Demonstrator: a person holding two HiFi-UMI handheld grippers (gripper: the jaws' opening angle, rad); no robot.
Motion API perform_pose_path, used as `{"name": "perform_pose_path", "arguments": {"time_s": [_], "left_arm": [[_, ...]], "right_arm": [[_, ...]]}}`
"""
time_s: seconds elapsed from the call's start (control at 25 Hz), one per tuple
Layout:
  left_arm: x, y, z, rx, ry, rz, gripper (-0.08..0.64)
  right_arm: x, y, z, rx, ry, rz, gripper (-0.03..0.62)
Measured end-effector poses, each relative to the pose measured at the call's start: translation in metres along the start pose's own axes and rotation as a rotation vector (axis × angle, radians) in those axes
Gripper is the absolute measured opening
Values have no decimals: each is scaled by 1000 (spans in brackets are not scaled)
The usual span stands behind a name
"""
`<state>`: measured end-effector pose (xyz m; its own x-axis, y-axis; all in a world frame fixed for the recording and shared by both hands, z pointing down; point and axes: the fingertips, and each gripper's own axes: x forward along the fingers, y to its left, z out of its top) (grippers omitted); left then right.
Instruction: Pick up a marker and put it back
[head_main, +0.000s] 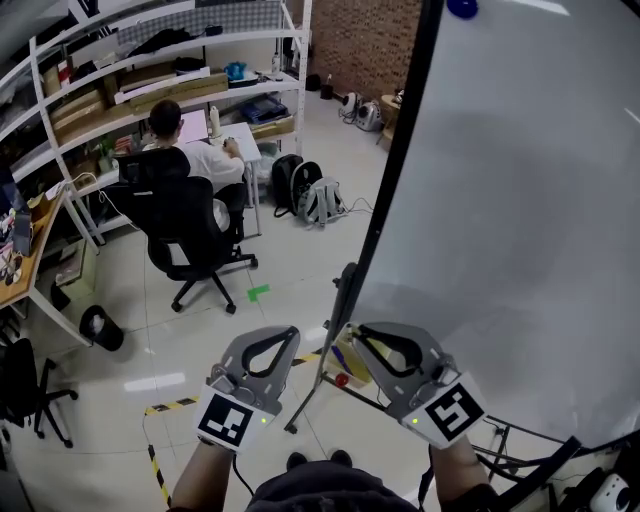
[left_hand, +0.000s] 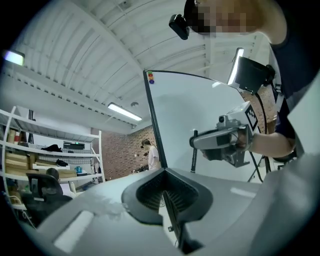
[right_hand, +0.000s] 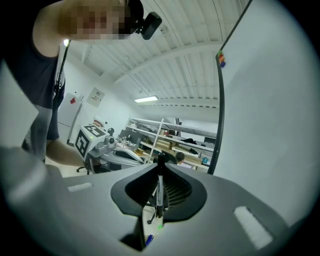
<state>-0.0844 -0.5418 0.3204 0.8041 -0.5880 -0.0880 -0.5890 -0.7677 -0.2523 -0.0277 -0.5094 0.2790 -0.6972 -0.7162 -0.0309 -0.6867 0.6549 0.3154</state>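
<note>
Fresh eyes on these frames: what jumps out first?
The big whiteboard fills the right half of the head view. The right claw is shut on a marker that stands upright between its jaws, while the left claw beside it is shut and empty. At upper left of the head view, a person sits in a black office chair at a desk below shelving.

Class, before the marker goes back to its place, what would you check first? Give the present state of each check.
1. The right gripper holds the marker: ok, it stands upright between the jaws.
2. The left gripper is free: ok, jaws together, nothing between them.
3. The two grippers are apart: ok.
4. The whiteboard tray is in sight: ok, below the grippers, partly hidden.
5. The marker is capped: cannot tell.
</note>
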Motion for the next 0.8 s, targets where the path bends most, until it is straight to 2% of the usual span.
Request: {"name": "perform_pose_path", "arguments": {"time_s": [0.28,0.6,0.8], "left_arm": [[-7,6,29,39,-27,29,3],[-17,13,28,34,-14,58,3],[-25,10,25,6,-14,50,3]], "right_arm": [[4,7,6,-22,-1,10,34],[5,0,-17,18,80,-54,34],[6,8,-20,33,90,-58,34]]}}
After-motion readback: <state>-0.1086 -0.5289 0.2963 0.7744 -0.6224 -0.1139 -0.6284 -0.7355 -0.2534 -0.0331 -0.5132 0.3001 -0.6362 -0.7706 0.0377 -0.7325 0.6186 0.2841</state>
